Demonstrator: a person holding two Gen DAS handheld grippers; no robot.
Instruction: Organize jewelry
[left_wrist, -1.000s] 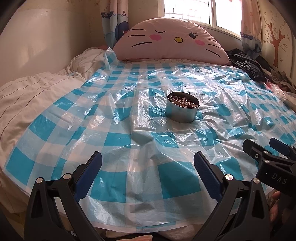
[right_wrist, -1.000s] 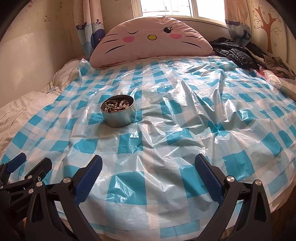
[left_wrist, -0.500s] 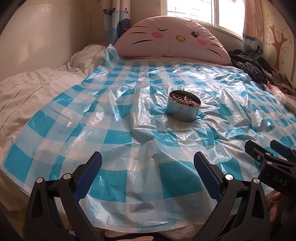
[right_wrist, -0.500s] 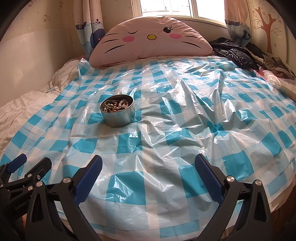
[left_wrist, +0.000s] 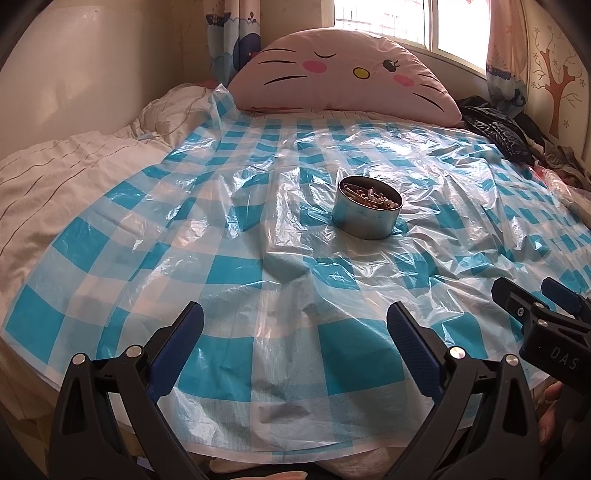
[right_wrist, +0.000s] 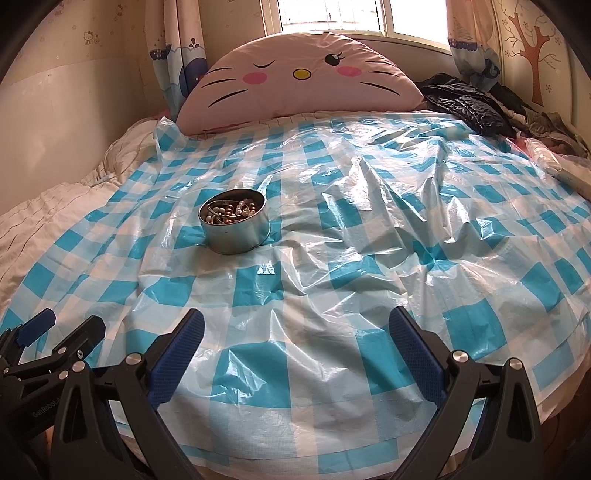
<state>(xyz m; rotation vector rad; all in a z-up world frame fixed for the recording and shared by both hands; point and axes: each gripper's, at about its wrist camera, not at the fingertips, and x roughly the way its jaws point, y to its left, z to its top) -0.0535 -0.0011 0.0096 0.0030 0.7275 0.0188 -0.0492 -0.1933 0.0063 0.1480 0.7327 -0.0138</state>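
Note:
A round metal tin (left_wrist: 366, 212) stands upright on a blue-and-white checked plastic sheet (left_wrist: 229, 269) spread over a bed. It holds a tangle of pearl and chain jewelry (right_wrist: 231, 211). The tin also shows in the right wrist view (right_wrist: 234, 226), left of centre. My left gripper (left_wrist: 294, 332) is open and empty, low at the bed's near edge, well short of the tin. My right gripper (right_wrist: 296, 336) is open and empty beside it, and it shows at the right edge of the left wrist view (left_wrist: 535, 306).
A large pink cat-face pillow (left_wrist: 343, 74) lies at the head of the bed under a window. A black jacket (right_wrist: 469, 103) and other clothes are piled at the far right. A white quilt (left_wrist: 44, 177) lies at the left. The plastic sheet is wrinkled.
Both grippers have tilted up slightly, so the tin and pillow sit a little lower in view. Nothing on the bed has moved. Both stay open.

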